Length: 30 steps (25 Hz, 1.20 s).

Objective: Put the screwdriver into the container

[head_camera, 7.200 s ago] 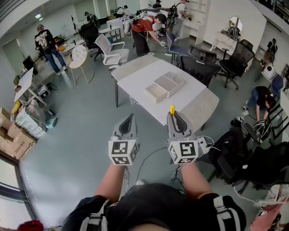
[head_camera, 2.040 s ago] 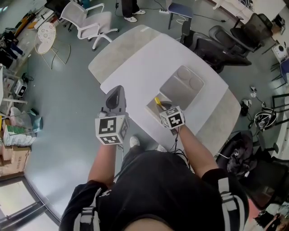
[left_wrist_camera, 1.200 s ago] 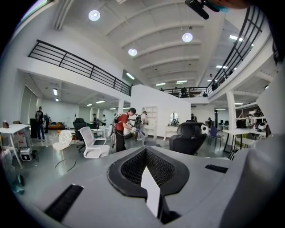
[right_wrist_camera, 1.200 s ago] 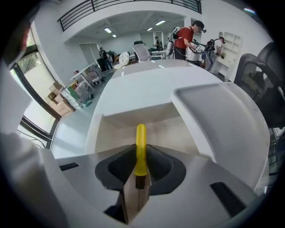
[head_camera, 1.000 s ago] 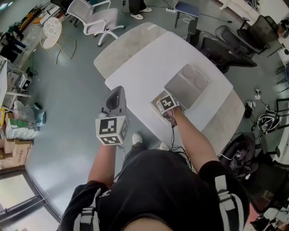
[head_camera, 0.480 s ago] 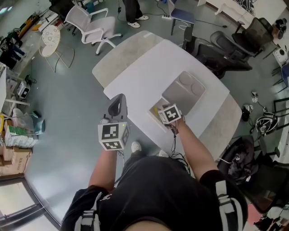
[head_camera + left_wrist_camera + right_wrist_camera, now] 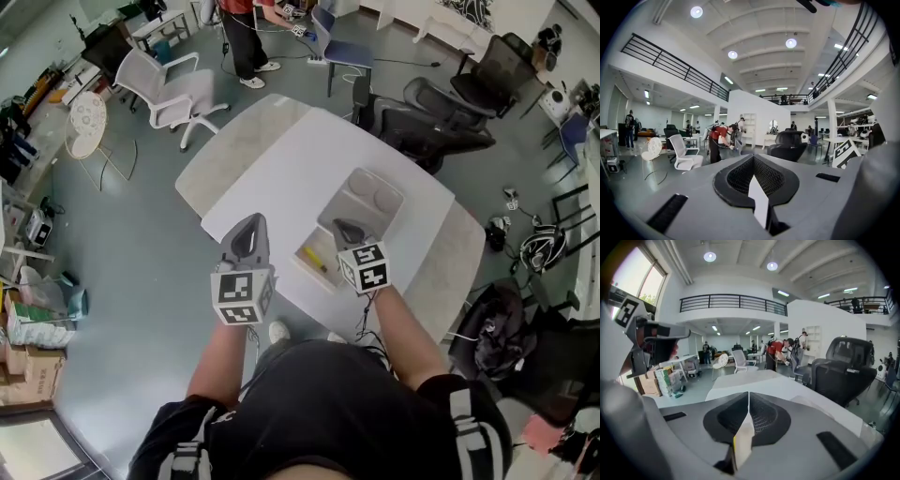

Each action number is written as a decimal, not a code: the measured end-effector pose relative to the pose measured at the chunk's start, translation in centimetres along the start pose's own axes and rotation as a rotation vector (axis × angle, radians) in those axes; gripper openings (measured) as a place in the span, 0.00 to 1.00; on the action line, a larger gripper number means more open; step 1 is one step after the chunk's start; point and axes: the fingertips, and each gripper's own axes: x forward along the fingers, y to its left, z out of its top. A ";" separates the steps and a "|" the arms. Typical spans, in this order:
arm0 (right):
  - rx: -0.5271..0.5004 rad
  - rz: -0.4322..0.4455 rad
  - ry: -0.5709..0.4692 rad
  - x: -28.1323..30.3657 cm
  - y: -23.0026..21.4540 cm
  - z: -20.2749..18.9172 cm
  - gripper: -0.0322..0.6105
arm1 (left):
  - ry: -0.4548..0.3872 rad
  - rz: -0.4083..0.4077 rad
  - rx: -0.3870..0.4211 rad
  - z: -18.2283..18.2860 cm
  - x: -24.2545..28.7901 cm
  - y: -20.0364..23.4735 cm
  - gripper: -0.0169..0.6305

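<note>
A yellow screwdriver (image 7: 320, 261) lies inside the near compartment of the open white container (image 7: 307, 254), whose lid (image 7: 368, 201) lies folded back beyond it on the white table (image 7: 281, 169). My right gripper (image 7: 345, 228) hovers just right of the screwdriver and clear of it; its jaws are closing, tips together with nothing between them (image 7: 748, 393). My left gripper (image 7: 247, 225) hangs over the table's near edge, left of the container, shut and empty (image 7: 753, 157).
Black office chairs (image 7: 424, 127) stand past the table's far side and a white chair (image 7: 171, 89) to its far left. A person in red (image 7: 242, 19) bends over at the back. Bags and cables (image 7: 497, 328) lie on the floor to the right.
The right gripper, earlier down in the container with the screwdriver, has let go and lifted back toward me. The screwdriver stays in the container. The left gripper has barely moved.
</note>
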 end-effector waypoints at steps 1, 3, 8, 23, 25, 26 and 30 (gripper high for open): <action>-0.001 -0.022 -0.041 -0.9 -0.4 1.0 0.08 | -0.003 -0.007 0.000 0.2 0.2 -0.3 0.04; -0.009 -0.074 -0.131 -2.9 -1.2 3.2 0.07 | -0.006 -0.021 -0.003 0.3 0.5 -0.9 0.04; -0.011 -0.185 -0.347 -8.7 -3.2 8.1 0.07 | -0.017 -0.067 -0.002 0.7 1.5 -2.6 0.04; -0.031 -0.402 -0.508 -16.1 -4.7 10.3 0.07 | -0.055 -0.175 0.011 1.6 2.8 -6.6 0.04; -0.055 -0.401 -0.499 -16.1 -4.3 10.1 0.07 | -0.054 -0.185 0.014 1.5 2.7 -7.2 0.04; -0.050 -0.399 -0.501 -16.2 -4.2 10.1 0.07 | -0.055 -0.191 0.016 1.5 2.6 -7.5 0.04; -0.026 -0.409 -0.517 -16.6 -4.4 10.2 0.07 | -0.059 -0.207 0.022 1.6 2.3 -8.1 0.04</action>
